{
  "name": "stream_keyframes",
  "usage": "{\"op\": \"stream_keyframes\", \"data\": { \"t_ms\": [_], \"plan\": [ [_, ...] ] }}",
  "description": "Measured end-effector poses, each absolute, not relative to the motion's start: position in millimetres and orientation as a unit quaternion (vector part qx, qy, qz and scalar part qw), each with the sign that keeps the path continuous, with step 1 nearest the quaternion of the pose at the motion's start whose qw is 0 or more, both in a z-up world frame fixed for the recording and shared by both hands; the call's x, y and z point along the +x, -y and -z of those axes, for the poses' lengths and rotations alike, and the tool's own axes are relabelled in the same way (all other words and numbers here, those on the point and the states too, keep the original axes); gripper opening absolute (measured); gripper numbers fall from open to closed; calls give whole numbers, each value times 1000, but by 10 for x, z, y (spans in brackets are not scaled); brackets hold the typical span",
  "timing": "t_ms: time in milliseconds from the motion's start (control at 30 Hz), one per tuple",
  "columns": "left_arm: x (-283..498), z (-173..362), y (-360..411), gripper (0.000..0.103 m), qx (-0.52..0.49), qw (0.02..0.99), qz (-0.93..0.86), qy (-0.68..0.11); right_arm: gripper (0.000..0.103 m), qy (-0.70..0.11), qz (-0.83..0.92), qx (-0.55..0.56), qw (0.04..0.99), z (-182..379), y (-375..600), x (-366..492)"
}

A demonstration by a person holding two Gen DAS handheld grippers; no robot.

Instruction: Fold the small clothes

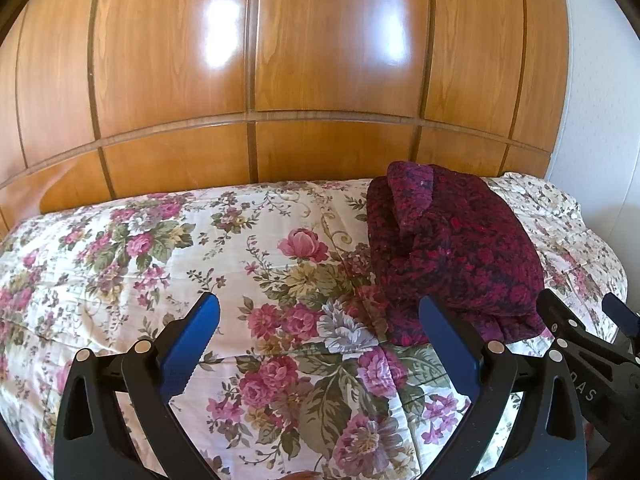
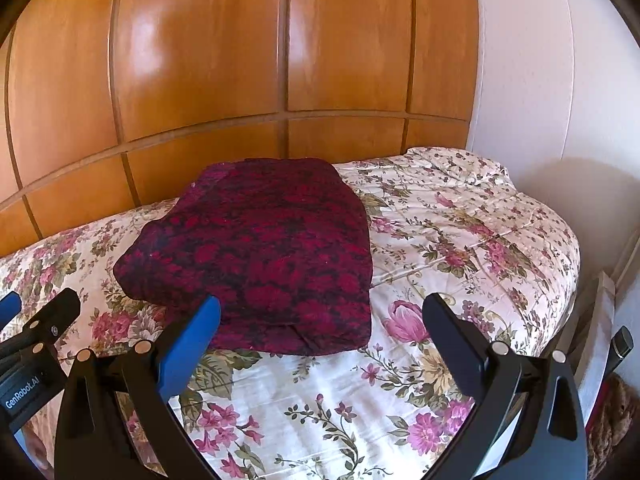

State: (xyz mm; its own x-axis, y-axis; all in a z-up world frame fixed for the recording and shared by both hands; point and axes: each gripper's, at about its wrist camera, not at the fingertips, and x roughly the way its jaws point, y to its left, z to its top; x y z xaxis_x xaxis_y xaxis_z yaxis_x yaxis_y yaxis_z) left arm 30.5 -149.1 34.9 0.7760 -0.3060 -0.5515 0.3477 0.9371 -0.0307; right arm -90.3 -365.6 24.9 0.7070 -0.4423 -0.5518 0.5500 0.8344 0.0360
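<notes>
Nearest, the left gripper [image 1: 320, 320] and the right gripper [image 2: 320, 320] are both wide apart and hold nothing. Beyond them the dark red garment [image 2: 260, 256] lies folded on the floral bedspread [image 1: 160, 264]. The folding seems almost finished.

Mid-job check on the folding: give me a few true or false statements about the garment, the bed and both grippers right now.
1. The dark red garment lies folded on the floral bedspread. True.
2. The left gripper is clamped on the garment. False: its jaws stand wide apart and hold nothing.
3. The right gripper is open and empty. True.
4. The garment hangs over the wooden headboard. False: it rests flat on the bedspread in front of the headboard.
5. From the left wrist view, the garment sits to the left of the left gripper. False: it sits to the right, near the right finger.
</notes>
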Motion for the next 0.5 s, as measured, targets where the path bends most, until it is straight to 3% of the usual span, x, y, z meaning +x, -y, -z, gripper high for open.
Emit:
{"op": "stream_keyframes", "data": {
  "t_ms": [500],
  "plan": [
    [313,-315,1538,99,36,937,188,-293,101,-276,268,101,918,-166,3665,-861]
  ]
}}
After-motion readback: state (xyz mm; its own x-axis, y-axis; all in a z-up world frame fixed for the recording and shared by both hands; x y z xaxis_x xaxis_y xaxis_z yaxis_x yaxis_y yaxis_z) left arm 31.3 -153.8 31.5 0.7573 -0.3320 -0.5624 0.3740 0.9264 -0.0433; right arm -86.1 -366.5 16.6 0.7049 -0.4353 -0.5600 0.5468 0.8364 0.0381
